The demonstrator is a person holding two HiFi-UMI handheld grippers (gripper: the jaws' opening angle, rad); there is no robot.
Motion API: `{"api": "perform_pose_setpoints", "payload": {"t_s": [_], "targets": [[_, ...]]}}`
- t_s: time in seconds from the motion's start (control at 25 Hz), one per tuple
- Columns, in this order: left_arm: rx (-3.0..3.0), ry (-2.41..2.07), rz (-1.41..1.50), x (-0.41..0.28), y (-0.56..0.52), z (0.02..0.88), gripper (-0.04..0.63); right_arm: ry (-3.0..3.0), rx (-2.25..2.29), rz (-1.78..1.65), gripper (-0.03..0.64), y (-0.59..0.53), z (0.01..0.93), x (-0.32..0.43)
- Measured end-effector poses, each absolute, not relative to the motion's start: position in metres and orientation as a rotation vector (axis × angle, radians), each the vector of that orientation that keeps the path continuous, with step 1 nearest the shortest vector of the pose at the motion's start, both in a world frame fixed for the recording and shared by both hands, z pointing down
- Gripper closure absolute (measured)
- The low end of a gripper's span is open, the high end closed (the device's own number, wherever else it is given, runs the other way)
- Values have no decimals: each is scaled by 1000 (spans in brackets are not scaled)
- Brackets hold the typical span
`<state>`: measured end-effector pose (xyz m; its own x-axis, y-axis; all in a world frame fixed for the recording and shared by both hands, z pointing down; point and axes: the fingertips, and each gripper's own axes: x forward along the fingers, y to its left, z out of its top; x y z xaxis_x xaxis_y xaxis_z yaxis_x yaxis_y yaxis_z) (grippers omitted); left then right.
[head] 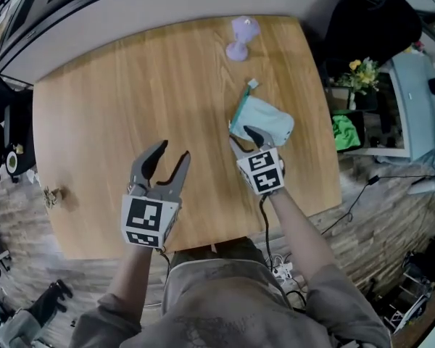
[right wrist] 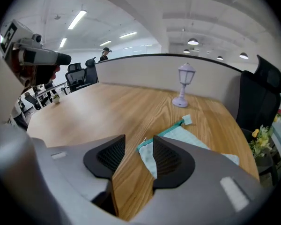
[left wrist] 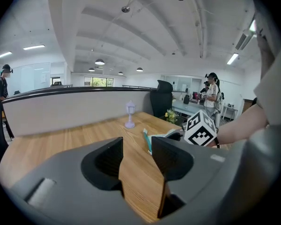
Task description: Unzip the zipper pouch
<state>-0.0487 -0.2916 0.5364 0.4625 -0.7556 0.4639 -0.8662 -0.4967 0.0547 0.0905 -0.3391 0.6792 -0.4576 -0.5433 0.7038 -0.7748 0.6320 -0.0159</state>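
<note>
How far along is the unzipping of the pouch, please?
Nothing looks done yet: the pouch lies flat on the table, its zipper apparently closed. The right gripper is open at the pouch's near corner, gripping nothing; the left gripper is open over bare wood. Left: hold the pouch and pull the zipper open.

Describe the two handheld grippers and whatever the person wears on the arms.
Both the left gripper and right gripper have grey bodies, two tapered dark jaws, ribbed inside, and a white cube of black square markers. A black cable trails from the right one. The forearms are unsleeved; the person wears a grey-beige short-sleeved shirt.
</note>
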Motion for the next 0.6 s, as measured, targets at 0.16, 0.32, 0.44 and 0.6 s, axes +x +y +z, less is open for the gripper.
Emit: {"api": "perform_pose_setpoints", "payload": {"t_s": [0.16,0.32,0.44,0.6], "targets": [[2407,-1356,570,-47,-290,552,413,-2119,973,449,425,-342,714,84],[2377,-1325,573,-42,-285,567,426,-2048,977,417,469,-345,739,89],[2371,-1301,588,-38,-280,575,426,-2065,979,434,486,-345,741,87],[2372,-1293,588,-39,-276,576,426,-2088,963,461,561,-341,740,78]]}}
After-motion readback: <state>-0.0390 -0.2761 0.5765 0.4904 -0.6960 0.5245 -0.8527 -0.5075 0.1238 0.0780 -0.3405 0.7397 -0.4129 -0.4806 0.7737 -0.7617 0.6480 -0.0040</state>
